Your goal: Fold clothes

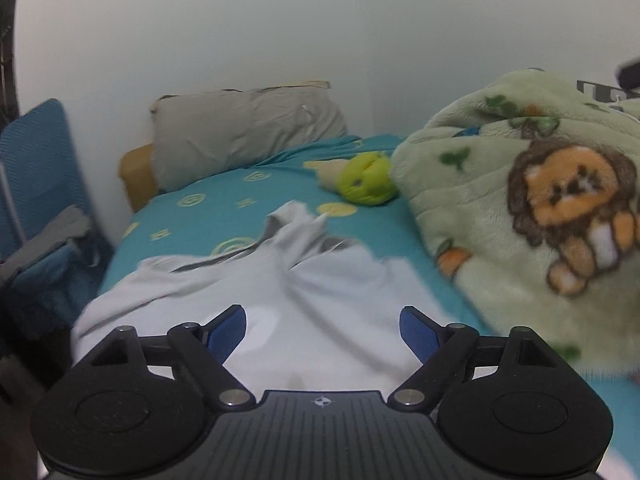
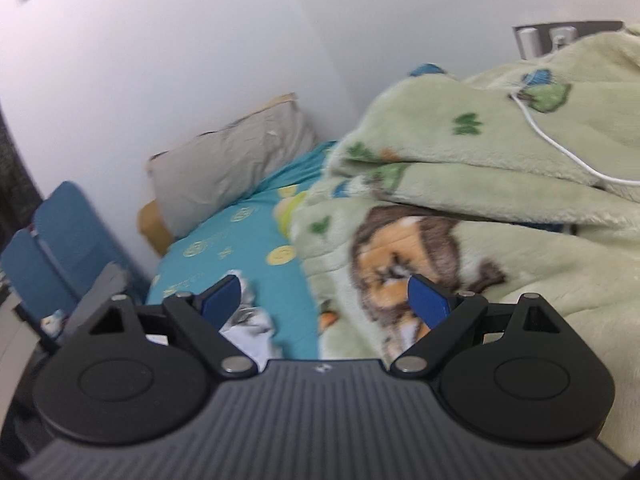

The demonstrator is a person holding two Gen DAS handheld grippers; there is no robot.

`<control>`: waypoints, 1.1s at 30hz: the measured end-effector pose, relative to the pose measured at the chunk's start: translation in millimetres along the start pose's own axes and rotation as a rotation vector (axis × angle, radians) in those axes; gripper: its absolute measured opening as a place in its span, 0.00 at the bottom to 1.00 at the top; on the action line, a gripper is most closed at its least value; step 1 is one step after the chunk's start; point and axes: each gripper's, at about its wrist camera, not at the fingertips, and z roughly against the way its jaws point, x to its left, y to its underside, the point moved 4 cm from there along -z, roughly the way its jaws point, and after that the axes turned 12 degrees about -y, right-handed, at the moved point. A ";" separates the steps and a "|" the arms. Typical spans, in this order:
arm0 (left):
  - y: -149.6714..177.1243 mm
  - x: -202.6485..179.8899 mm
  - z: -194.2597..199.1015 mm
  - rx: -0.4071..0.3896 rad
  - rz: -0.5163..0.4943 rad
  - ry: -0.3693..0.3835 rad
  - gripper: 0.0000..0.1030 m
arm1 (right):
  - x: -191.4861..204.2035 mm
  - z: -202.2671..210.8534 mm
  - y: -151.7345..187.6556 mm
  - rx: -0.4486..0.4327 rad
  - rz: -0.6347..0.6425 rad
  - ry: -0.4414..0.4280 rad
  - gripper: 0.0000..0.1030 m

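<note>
A white garment (image 1: 280, 292) lies spread and wrinkled on the teal bedsheet (image 1: 224, 216), its far end bunched up. My left gripper (image 1: 323, 330) is open and empty, hovering just above the near part of the garment. In the right wrist view only a small bunched piece of the white garment (image 2: 250, 330) shows by the left finger. My right gripper (image 2: 323, 300) is open and empty, above the edge between the sheet (image 2: 240, 236) and the green blanket.
A green fleece blanket with a lion print (image 1: 540, 208) is heaped on the right of the bed (image 2: 460, 220), with a white cable (image 2: 560, 144) over it. A grey pillow (image 1: 244, 132) and a green plush toy (image 1: 366, 178) lie farther back. A blue chair (image 1: 36, 184) with clothes stands left.
</note>
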 end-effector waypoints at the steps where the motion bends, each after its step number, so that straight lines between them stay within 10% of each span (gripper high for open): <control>1: -8.0 -11.8 -15.1 0.006 0.005 0.019 0.81 | -5.8 -2.5 -1.1 -0.009 -0.005 0.015 0.89; 5: -23.5 -54.5 -67.9 0.026 -0.041 0.039 0.80 | -18.0 -14.7 0.5 -0.009 -0.029 0.029 0.89; 12: -5.3 -57.4 -114.4 0.086 -0.080 -0.044 0.10 | -34.5 -36.2 4.6 0.007 -0.059 0.054 0.89; 22: 23.2 96.4 -37.3 0.042 0.698 0.057 0.08 | -25.2 -27.1 8.3 0.006 -0.055 0.026 0.89; 30: 85.6 142.9 -49.8 0.248 0.444 -0.162 0.23 | -0.2 -26.1 15.7 0.028 0.040 0.010 0.89; 33: 72.8 130.2 -40.9 0.162 0.290 -0.170 0.33 | 6.6 -27.7 18.3 0.042 0.064 0.000 0.89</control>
